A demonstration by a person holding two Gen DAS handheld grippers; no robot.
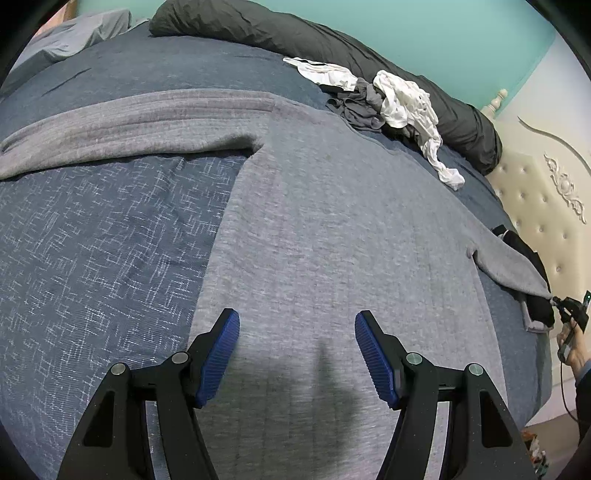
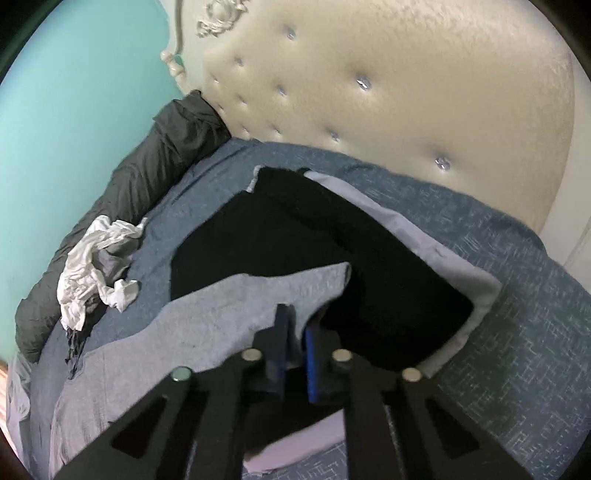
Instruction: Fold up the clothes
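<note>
Bed with a blue cross-hatch patterned cover [image 1: 92, 240] filling most of the left wrist frame, backed at the right edge by a cream button-tufted headboard [image 1: 532, 199]. Lying directly on it: a large grey sweater [image 1: 314, 221] spread flat through the centre, one sleeve running to the left edge; a heap of white and grey garments [image 1: 388, 99] at upper right; a long dark grey rolled duvet [image 1: 295, 33] along the top edge. In the right wrist frame, a folded black garment [image 2: 332, 236] on a pale lilac one [image 2: 476, 291] occupies the centre, just below the headboard.
</note>
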